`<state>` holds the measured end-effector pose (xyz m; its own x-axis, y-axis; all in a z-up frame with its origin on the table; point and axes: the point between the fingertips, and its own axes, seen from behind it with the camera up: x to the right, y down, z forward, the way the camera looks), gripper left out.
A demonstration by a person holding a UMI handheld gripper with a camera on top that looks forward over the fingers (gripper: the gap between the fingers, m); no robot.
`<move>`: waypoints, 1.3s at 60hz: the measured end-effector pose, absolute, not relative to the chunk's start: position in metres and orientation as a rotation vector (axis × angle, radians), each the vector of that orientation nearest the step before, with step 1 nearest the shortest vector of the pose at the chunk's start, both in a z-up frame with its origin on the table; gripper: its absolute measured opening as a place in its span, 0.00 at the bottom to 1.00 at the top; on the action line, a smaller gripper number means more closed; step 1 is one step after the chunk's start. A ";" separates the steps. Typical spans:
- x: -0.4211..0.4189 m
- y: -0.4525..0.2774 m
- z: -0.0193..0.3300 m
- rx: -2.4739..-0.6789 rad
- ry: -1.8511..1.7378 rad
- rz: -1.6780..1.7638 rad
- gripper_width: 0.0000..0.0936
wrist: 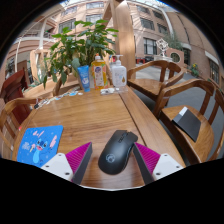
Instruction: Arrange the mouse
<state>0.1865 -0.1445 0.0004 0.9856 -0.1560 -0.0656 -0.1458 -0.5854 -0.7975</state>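
A black computer mouse [118, 152] lies on the wooden table [90, 115], near its front edge. My gripper [113, 150] is open, with the mouse standing between the two fingers. The left pink pad [80, 158] shows a narrow gap to the mouse; the right pad [147, 158] is close against its side. A blue mouse mat [40, 144] with a printed picture lies on the table to the left of the fingers, apart from the mouse.
At the table's far end stand a leafy potted plant [80, 45], a blue carton [84, 76] and a white bottle [118, 72]. Wooden chairs [155, 82] line the right side; one holds a dark flat thing [187, 122].
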 end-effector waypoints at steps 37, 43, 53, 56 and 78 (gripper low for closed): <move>0.170 -0.113 -0.011 -2.217 0.140 -0.133 0.39; 0.171 -0.115 -0.008 -2.205 0.130 -0.168 0.39; 0.180 -0.113 0.046 -2.099 0.192 -0.205 0.39; 0.175 -0.110 0.075 -2.052 0.207 -0.185 0.39; -0.008 -0.088 0.176 -1.890 0.009 0.089 0.39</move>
